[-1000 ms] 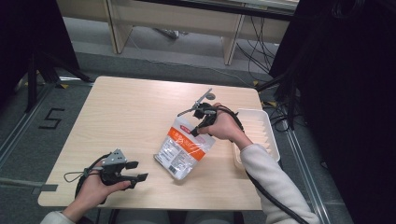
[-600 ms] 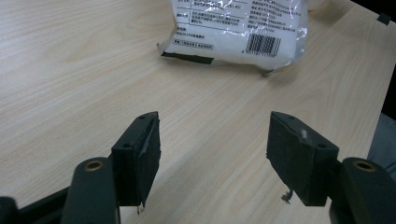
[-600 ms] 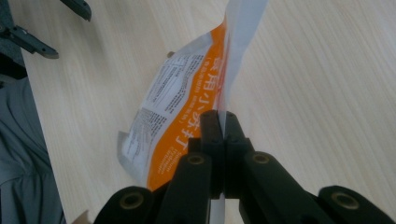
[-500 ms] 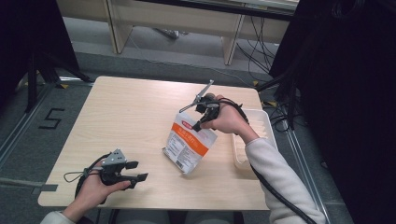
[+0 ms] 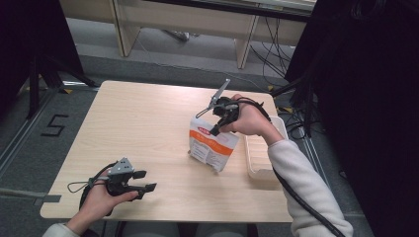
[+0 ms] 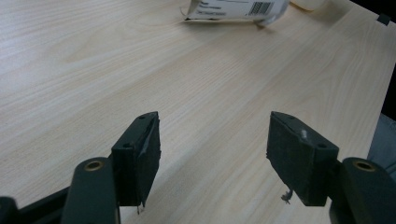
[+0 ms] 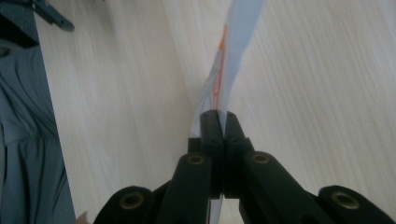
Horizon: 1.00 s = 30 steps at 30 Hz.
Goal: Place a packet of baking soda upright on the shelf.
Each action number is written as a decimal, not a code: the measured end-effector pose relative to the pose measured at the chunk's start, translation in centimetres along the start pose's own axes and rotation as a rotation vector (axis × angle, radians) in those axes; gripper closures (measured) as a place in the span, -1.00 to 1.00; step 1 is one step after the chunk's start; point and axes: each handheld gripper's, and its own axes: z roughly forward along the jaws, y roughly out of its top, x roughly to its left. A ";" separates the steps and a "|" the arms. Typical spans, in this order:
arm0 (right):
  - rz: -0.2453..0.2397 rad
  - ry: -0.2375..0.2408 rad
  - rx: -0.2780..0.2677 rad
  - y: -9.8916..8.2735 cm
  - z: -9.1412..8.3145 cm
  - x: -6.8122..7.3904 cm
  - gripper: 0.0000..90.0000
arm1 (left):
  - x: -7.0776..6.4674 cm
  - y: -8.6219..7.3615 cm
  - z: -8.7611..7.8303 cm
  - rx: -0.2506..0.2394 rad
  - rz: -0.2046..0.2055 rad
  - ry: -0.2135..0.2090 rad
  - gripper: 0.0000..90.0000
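Nearest us, our left gripper (image 5: 143,180) rests low over the front of the pale wood-grain table (image 5: 138,123), jaws spread wide and empty. Farther on, our right gripper (image 5: 216,129) pinches the top edge of a flat white-and-orange pouch (image 5: 211,147), glossy and limp, hanging just above the tabletop beside a cream tray (image 5: 257,153). We judge the carry is under way; next likely means guiding the pouch over the tray before letting go.

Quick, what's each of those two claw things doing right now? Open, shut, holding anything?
Left gripper: open, nothing between its jaws, low over the table.
Right gripper: shut on the top edge of the white and orange pouch.
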 end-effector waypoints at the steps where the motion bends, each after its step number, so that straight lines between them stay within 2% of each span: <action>1: -0.009 -0.007 0.012 -0.1 -0.1 0.0 1.00 | 0.0 0.0 0.0 0.003 0.001 0.004 -0.23; 2: 0.018 -0.004 0.048 -0.2 -0.3 0.3 1.00 | 0.0 0.0 0.0 0.000 0.000 0.002 -0.23; 3: -0.051 0.000 0.040 -0.3 -0.2 0.0 1.00 | 0.0 0.0 0.0 0.003 0.002 0.003 -0.23; 4: -0.057 -0.012 0.064 -0.4 -0.3 0.0 1.00 | -0.1 0.0 0.0 -0.003 -0.005 0.002 -0.23; 5: -0.093 -0.015 0.071 -0.5 -0.4 0.0 1.00 | -0.1 0.0 0.0 -0.003 -0.006 0.002 -0.23; 7: -0.108 -0.024 0.093 -0.7 -0.5 -0.1 1.00 | -0.1 0.0 0.1 -0.005 -0.008 0.003 -0.23; 9: -0.113 -0.034 0.101 -0.9 -0.7 -0.2 1.00 | -0.1 0.0 0.1 -0.004 -0.016 0.000 -0.23; 10: -0.098 -0.036 0.104 -1.0 -0.8 -0.1 1.00 | -0.1 0.0 0.1 -0.004 -0.017 0.001 -0.23; 13: -0.111 -0.039 0.099 -1.1 -0.9 -0.3 1.00 | -0.1 0.0 0.1 -0.005 -0.016 0.001 -0.23; 17: -0.109 -0.030 0.110 -1.3 -0.9 -0.2 1.00 | -0.1 0.0 0.1 -0.005 -0.017 0.001 -0.23; 18: -0.125 -0.023 0.105 -1.2 -0.9 -0.2 1.00 | -0.1 0.0 0.1 -0.005 -0.017 0.001 -0.23; 21: -0.131 -0.024 0.108 -1.3 -1.0 -0.3 1.00 | 0.0 0.0 0.1 -0.007 -0.006 0.000 -0.23; 22: -0.093 -0.032 0.122 -1.4 -1.2 -0.1 1.00 | 0.0 0.0 0.0 0.001 0.001 0.001 -0.23; 27: -0.131 -0.022 0.093 -1.5 -1.6 -0.4 1.00 | 0.0 0.0 0.0 0.001 -0.010 0.002 -0.23; 28: -0.111 -0.028 0.098 -1.5 -1.8 -0.3 1.00 | 0.0 0.0 0.0 0.001 -0.011 0.002 -0.23; 30: -0.112 -0.036 0.096 -1.6 -2.3 -0.4 1.00 | -0.1 0.0 0.1 -0.004 -0.017 0.001 -0.23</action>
